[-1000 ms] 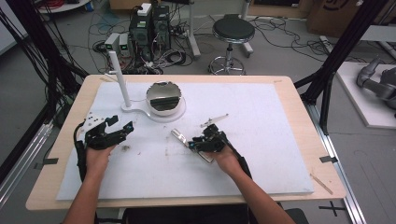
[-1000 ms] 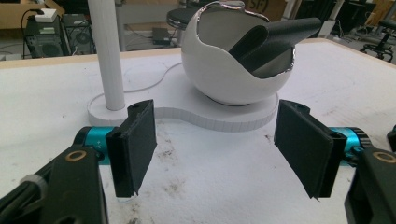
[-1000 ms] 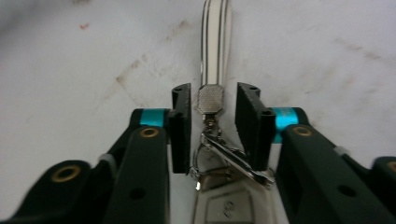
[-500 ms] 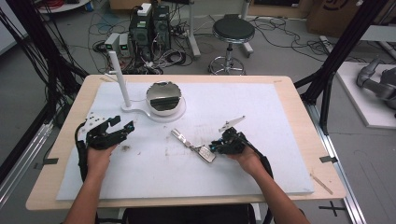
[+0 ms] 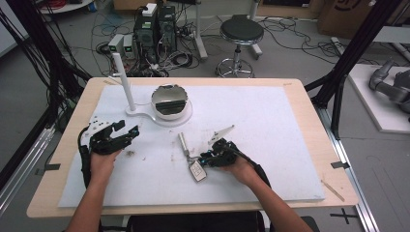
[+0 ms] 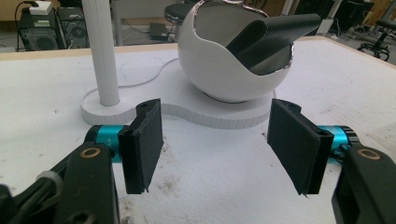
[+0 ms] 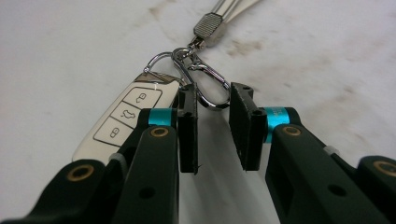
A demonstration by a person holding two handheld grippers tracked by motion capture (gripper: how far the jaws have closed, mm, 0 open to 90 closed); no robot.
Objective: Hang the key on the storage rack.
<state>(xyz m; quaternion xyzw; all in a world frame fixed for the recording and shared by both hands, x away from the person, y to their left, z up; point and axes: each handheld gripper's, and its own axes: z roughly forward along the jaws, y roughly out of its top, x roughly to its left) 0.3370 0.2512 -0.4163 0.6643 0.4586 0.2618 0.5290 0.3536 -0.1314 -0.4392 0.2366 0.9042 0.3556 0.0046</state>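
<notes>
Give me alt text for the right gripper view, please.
The right gripper hovers with its jaws narrowly apart around a silver carabiner clip lying on the white table cover. A white car key fob hangs from the clip's ring at left, and a metal strap end leads off above.

Key fob (image 5: 197, 170) is laid on the table sheet (image 5: 270, 121), before the bowl stand (image 5: 169, 104) (post (image 5: 124, 82) at its left), nearer the right gripper (image 5: 205, 158).
</notes>
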